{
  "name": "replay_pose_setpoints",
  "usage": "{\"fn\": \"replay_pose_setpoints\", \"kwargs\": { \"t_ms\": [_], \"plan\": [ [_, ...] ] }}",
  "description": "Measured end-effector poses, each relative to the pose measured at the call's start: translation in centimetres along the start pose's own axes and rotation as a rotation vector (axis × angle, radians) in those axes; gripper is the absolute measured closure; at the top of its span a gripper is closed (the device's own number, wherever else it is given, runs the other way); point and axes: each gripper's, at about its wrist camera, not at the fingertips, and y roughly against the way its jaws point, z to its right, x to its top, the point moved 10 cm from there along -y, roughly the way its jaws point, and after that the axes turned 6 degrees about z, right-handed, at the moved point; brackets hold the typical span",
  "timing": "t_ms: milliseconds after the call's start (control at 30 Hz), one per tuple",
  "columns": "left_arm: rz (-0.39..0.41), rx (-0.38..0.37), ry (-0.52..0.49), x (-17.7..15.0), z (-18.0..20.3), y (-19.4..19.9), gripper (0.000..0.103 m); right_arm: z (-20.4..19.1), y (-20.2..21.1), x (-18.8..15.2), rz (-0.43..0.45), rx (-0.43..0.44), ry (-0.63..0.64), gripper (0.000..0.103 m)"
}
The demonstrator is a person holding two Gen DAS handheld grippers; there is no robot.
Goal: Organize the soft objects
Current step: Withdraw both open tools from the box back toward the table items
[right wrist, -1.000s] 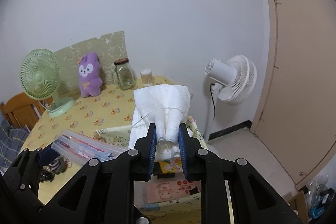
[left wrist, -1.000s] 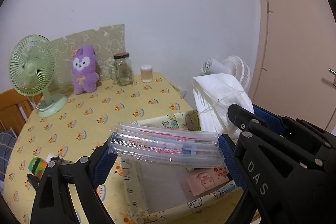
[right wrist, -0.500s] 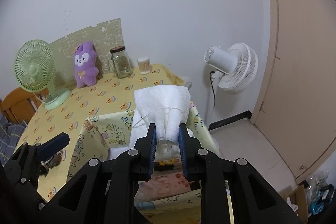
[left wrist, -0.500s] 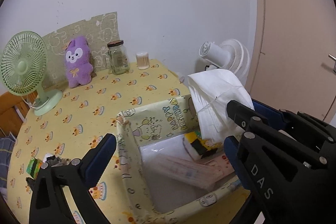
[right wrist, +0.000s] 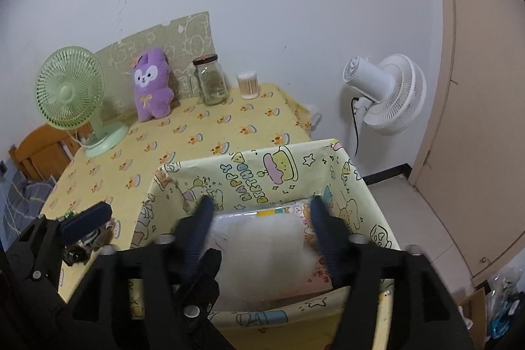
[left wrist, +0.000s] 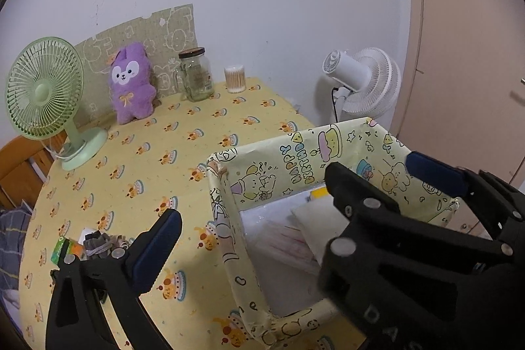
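Two grippers we see over the table: left gripper, lower left to lower right of its frame, jaws wide, nothing between. Right gripper, lower centre, jaws just opening, the white soft pack lying loose between them inside the patterned box.

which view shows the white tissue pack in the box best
The left wrist view: the white tissue pack shows sharp beside the clear pouch, though partly behind the right gripper. In the right wrist view it is a blur.
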Motion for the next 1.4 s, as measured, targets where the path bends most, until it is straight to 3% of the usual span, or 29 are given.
{"fn": "replay_pose_setpoints", "kwargs": {
  "t_ms": [500,1400],
  "plan": [
    [0.049,0.012,0.014,0.8,-1.3,2.6,0.0,-1.5,2.2,0.6,0.007,-0.024,0.009,0.021],
    [0.176,0.047,0.06,1.8,-6.0,9.8,0.0,-7.4,8.6,3.0,0.118,-0.013,0.064,0.011]
  ]
}}
